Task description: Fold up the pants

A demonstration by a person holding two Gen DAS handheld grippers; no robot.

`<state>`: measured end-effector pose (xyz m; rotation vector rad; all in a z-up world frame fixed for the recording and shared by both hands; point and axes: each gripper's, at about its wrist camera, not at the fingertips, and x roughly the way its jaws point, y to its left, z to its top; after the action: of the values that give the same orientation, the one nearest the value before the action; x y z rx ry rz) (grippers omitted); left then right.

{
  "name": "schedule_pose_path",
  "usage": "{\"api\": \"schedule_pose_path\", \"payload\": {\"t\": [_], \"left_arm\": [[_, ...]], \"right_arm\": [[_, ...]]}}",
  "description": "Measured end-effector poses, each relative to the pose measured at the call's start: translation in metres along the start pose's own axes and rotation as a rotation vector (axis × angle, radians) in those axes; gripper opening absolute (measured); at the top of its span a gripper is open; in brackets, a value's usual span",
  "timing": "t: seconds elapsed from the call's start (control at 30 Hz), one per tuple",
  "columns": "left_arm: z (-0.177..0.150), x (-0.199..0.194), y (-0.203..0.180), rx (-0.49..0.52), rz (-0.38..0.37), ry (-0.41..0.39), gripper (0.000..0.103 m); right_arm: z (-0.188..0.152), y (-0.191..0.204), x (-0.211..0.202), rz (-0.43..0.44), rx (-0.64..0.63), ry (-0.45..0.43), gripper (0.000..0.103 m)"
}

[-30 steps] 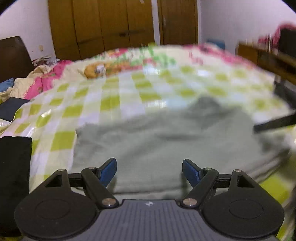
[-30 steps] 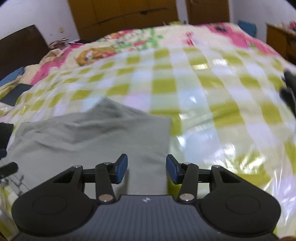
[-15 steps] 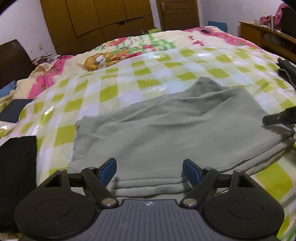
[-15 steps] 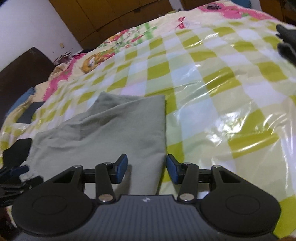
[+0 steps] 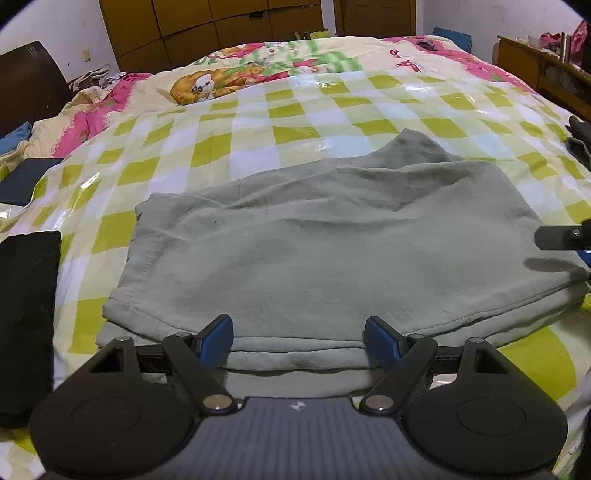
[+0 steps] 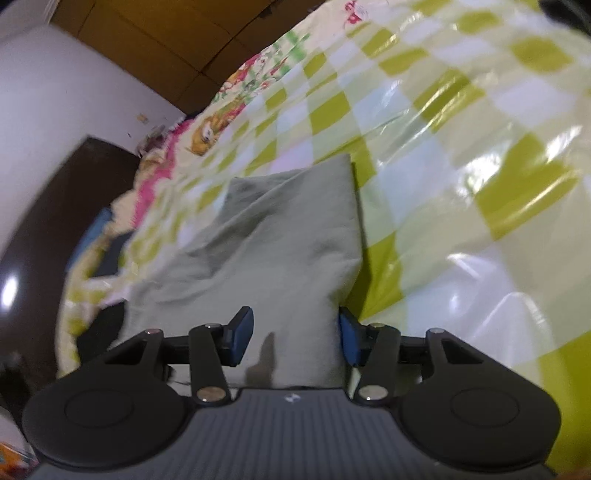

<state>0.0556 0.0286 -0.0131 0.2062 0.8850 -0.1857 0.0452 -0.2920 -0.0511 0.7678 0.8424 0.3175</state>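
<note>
Grey-green folded cotton pants (image 5: 332, 236) lay flat, layers stacked, on glossy yellow-green-and-white checked bed cover (image 5: 280, 110). Left gripper (image 5: 299, 338) at near hem, blue-padded jaws wide apart, empty. Right gripper (image 6: 295, 338) at pants' side edge (image 6: 280, 258), jaws spread, fabric between pads, not clamped. Black folded cloth (image 5: 26, 317) lay beside pants on bed. Brown wooden wardrobe (image 5: 207, 29) stood behind.

The left wrist view looks level and low across the bed (image 5: 295, 110) toward the wardrobe (image 5: 207, 33); the right wrist view tilts, close over the same pants (image 5: 325, 236).
</note>
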Motion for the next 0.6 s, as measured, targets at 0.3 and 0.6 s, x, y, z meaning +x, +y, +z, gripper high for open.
{"api": "schedule_pose_path", "payload": {"t": [0.3, 0.6], "left_arm": [[0.004, 0.0, -0.007, 0.028, 0.005, 0.004, 0.092], [0.01, 0.004, -0.01, 0.038, -0.002, 0.008, 0.092]], "right_arm": [[0.002, -0.011, 0.002, 0.021, 0.074, -0.016, 0.047], [0.008, -0.018, 0.008, 0.146, 0.134, -0.002, 0.049]]}}
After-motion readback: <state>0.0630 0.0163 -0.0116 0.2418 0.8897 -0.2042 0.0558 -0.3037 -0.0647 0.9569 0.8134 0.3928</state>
